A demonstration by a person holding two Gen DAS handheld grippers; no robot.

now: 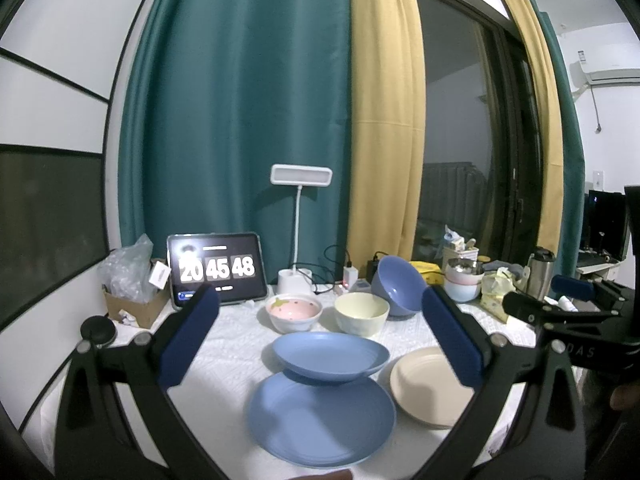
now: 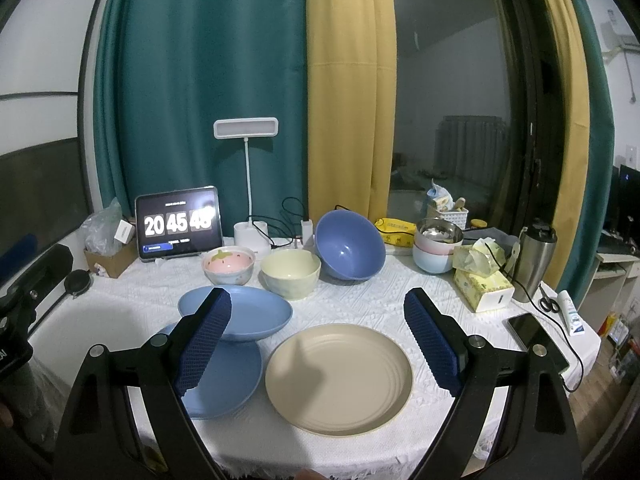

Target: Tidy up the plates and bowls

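With both grippers (left (image 1: 320, 336), right (image 2: 318, 336)) spread wide and empty, we should grip the beige plate (image 2: 338, 378) by its rim, keeping it level.

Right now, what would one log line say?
left gripper: open | right gripper: open | blue plates: overlapping | beige plate: alone | nothing held

Teal curtains (image 2: 200, 80) and a mustard-yellow curtain (image 2: 348, 100) hang behind the table (image 2: 360, 300), which wears a white textured cloth, and beside them a dark glass door (image 2: 460, 100) reflects the dim room. The wall (image 1: 52, 92) on the left is white above a dark lower panel, with black trim lines. A white air conditioner (image 1: 608, 74) is mounted high on the right wall, and a white desk lamp (image 2: 246, 128) stands unlit at the table's back edge.
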